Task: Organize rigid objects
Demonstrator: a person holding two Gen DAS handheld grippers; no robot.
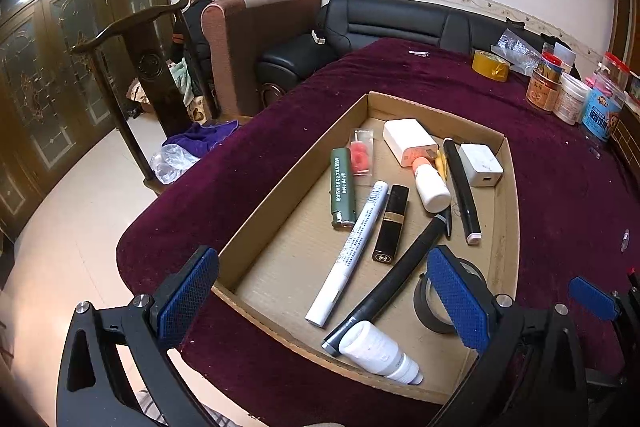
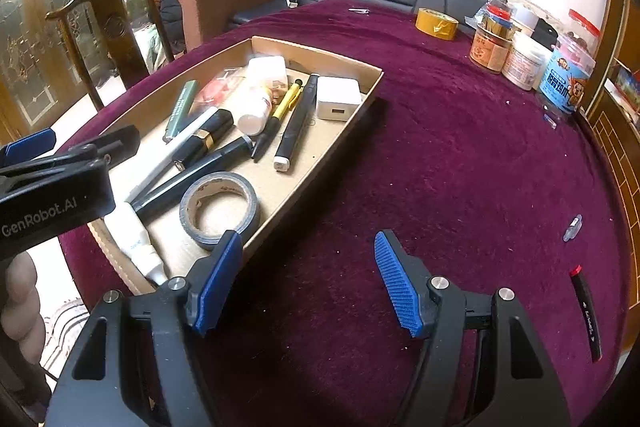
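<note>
Both claws stand open and empty over a maroon-covered table (image 2: 440, 131): the left claw (image 1: 324, 303) above a cardboard tray (image 1: 510, 211) of pens, chargers and tape at frame centre, the right claw (image 2: 308, 283) beside it. A black marker (image 2: 587, 315), lower right, lies outside; likely light, stiff and slick, best pinched mid-barrel.

Both wrist views down onto shared tray (image 1: 510, 211)
</note>
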